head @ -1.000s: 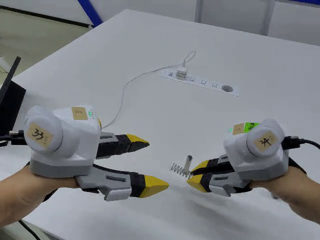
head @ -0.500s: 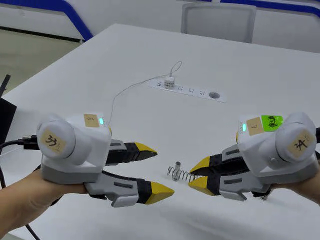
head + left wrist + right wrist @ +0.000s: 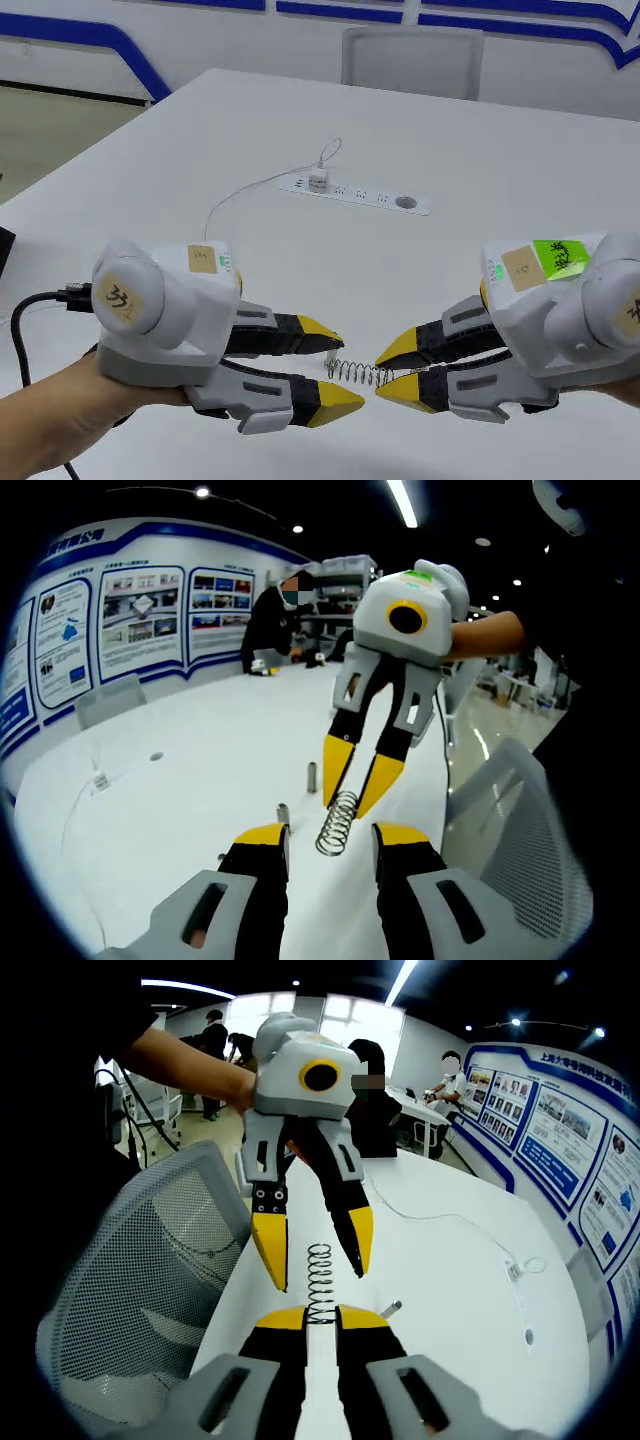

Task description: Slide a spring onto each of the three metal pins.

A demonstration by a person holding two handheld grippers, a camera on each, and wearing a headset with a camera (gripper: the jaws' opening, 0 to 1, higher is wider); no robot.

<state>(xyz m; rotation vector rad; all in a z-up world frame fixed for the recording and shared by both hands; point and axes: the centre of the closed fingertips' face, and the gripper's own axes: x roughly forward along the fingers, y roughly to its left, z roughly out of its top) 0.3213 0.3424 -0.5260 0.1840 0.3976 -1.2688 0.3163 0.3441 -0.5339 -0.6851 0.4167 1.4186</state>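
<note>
A metal spring is held level between the two grippers. My right gripper is shut on its right end; the right gripper view has the spring rising from between its nearly closed yellow tips. Opposite it, my left gripper stands open, its jaws on either side of the spring's free end without touching it. Seen from the left gripper view, the spring hangs toward its open tips. Two short metal pins stand on the white table, and one pin lies beyond the right gripper's jaws.
A white power strip with a plug and a thin cable lies mid-table. A grey chair stands at the far edge, and a mesh chair is beside the near edge. A black cable trails from the left gripper. People stand in the background.
The head camera has tilted up. The grippers have closed in on each other: the left gripper's open tips now flank the spring's free end, while the right gripper keeps hold of the other end.
</note>
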